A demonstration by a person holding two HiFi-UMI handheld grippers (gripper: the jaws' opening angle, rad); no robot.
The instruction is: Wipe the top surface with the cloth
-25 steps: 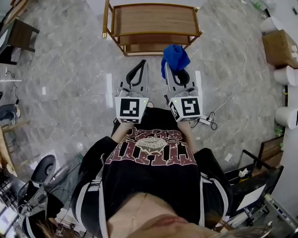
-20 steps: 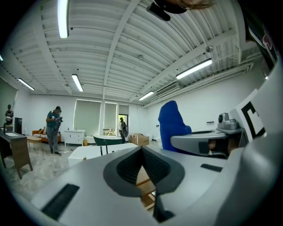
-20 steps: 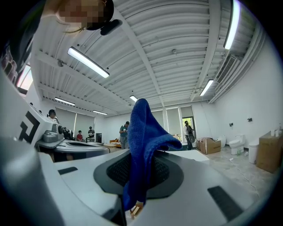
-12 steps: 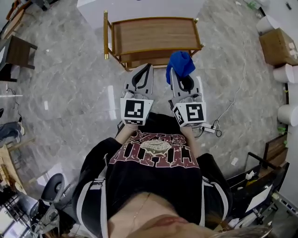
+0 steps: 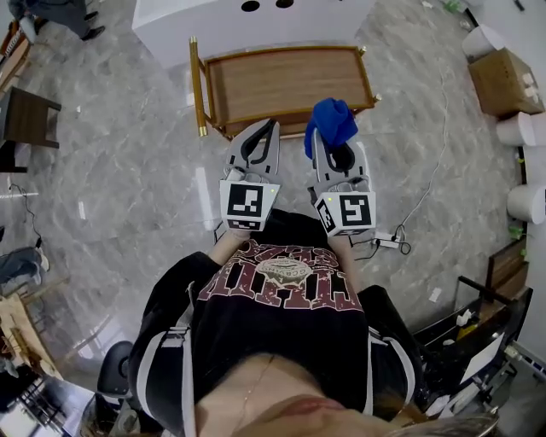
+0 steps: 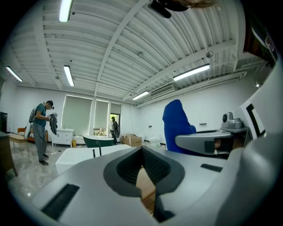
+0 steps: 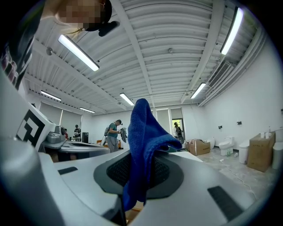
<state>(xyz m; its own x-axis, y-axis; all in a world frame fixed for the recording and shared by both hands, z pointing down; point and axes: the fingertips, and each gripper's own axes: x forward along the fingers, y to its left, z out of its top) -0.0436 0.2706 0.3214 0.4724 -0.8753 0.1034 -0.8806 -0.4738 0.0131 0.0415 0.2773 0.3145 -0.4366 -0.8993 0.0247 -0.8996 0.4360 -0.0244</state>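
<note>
A: Head view first. Edges?
B: Rectangular wooden cart top (image 5: pixel 281 77), with a raised brass-coloured rail round it. Its far edge sits just beside a white counter (image 5: pixel 213 21), and its near edge lies under the gripper tips. Grey marble floor (image 5: pixel 128 171) lies open to the cart's left and right.
A: Count.
B: One cart, with a lower shelf showing under the near edge. Two grippers side by side. One crumpled blue terry cloth (image 5: pixel 333 119) stands up from the right gripper (image 5: pixel 322 138), over the cart's near right corner. The left gripper (image 5: pixel 263 128) is near the cloth, not touching it. Three white cylinders (image 5: pixel 519 135) line the right side, and one cardboard box (image 5: pixel 503 81) sits between two of them.
A: Left gripper view?
B: The jaws meet at the tips with nothing held. Wood shows through the slit below them. The cloth rises to the right, on the other gripper. There are two people, one standing person (image 6: pixel 42 132) at far left and one in the doorway. One dark green tub (image 6: pixel 98 141). Five ceiling strip lights.
A: Right gripper view?
B: The jaws are clamped on the cloth. Its folded peak stands above them and its tail hangs down between them. Three people stand in the distance. One white toilet (image 7: pixel 227 145) is at right, with bare floor in front of it.
</note>
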